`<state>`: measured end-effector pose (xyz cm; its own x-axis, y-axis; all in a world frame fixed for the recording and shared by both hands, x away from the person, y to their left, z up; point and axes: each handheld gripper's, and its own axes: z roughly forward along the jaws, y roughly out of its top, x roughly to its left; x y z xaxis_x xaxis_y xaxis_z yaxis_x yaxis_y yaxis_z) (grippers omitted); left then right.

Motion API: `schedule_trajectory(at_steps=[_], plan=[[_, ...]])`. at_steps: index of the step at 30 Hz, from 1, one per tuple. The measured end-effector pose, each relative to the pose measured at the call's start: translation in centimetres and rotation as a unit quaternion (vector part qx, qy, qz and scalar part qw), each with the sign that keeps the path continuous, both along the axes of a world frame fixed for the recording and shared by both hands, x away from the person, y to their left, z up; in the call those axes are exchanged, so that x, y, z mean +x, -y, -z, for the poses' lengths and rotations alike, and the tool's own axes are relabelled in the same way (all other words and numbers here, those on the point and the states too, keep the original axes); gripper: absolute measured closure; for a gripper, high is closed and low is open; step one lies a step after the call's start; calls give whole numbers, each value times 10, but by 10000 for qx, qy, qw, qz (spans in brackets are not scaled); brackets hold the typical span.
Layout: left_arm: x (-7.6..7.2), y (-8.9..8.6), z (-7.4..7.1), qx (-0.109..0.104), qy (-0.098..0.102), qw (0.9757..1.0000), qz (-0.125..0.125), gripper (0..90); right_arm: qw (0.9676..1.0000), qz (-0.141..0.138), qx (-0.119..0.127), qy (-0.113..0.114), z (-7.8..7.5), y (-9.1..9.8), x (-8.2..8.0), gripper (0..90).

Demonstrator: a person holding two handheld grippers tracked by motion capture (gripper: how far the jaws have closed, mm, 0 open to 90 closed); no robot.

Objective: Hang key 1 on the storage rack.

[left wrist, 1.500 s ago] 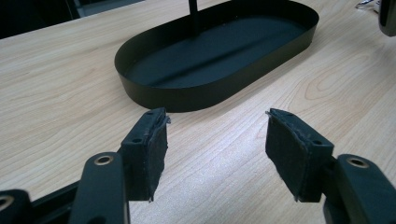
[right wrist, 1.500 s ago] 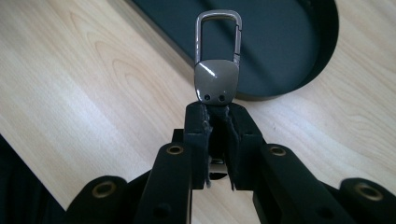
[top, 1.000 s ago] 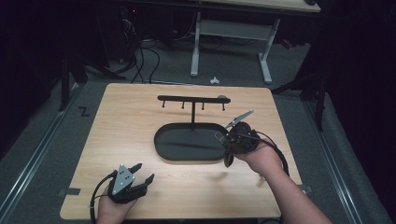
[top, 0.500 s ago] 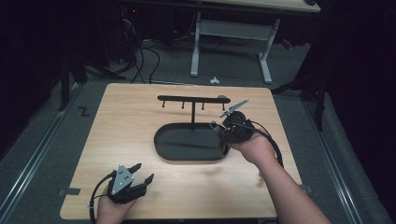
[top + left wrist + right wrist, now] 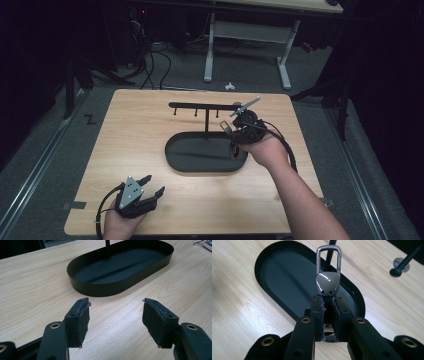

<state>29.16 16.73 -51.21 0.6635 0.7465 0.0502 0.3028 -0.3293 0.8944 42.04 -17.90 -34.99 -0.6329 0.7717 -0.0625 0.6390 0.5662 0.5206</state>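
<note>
A black oval tray (image 5: 175,162) lies mid-table, and a post (image 5: 207,125) rises from it carrying a horizontal bar (image 5: 200,106) with small hanging pegs. My right gripper (image 5: 231,137) hovers over the tray's right end, just below the bar's right tip. It is shut on the leather tab of a metal key clip (image 5: 328,282), whose silver loop points toward the post; the gripper (image 5: 329,298) pinches it upright. My left gripper (image 5: 152,184) rests near the table's front left, open and holding nothing (image 5: 116,305), facing the tray (image 5: 100,288).
The wooden table (image 5: 140,130) is bare to the left of and in front of the tray. One peg (image 5: 397,271) of the bar hangs close to the clip's right. A desk frame (image 5: 245,35) and cables lie on the floor beyond the far edge.
The right gripper has carried the key clip up and away from the person, from beside the tray's right end to just under the bar's right tip. The left gripper has stayed put.
</note>
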Motion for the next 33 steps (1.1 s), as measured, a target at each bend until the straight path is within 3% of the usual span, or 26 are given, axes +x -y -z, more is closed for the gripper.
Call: schedule_trajectory(at_steps=[22,33], plan=[[0,-1,1,-13,-36,10000,23,390,9998,167,-42,73,-4,-18,27,805],[1,0,2,5,-22,10000,27,390,9993,284,-207,132,7,-26,36,805]])
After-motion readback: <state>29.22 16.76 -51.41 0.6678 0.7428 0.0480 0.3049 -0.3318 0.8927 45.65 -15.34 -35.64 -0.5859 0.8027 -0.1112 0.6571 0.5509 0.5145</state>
